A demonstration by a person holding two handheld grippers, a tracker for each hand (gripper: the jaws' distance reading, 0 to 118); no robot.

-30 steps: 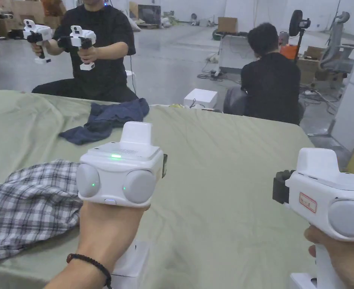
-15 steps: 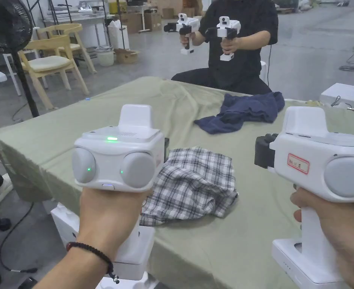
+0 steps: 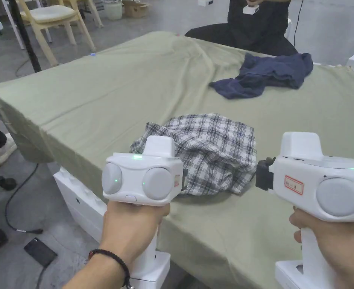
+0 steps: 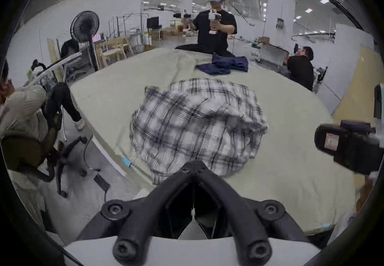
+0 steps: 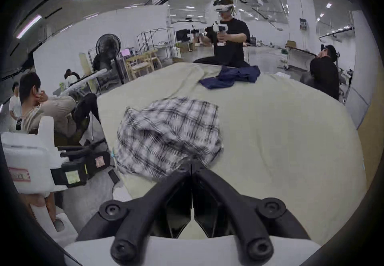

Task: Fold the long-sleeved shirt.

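Observation:
A black-and-white plaid long-sleeved shirt (image 3: 210, 150) lies crumpled in a heap on the green-covered table (image 3: 97, 94), close to its near edge. My left gripper (image 4: 194, 163) is held just short of the shirt's near left side; its jaws meet at the tips with nothing between them. My right gripper (image 5: 191, 161) hovers at the shirt's near right side, its jaws also closed and empty. In the head view, a hand holds each white gripper body (image 3: 142, 177) (image 3: 315, 180). Whether either tip touches the cloth I cannot tell.
A crumpled navy garment (image 3: 262, 75) lies at the far side of the table, where a person (image 4: 216, 27) holds two more grippers. White boxes (image 3: 78, 199) stand under the near table edge. Wooden chairs (image 3: 55, 15), a standing fan (image 4: 84, 25) and a seated person (image 4: 20, 108) are on the left.
The head camera has swung left and tilted down, so the plaid shirt now sits mid-picture. Both grippers are now lower, side by side just before the shirt's near edge. The shirt lies unchanged.

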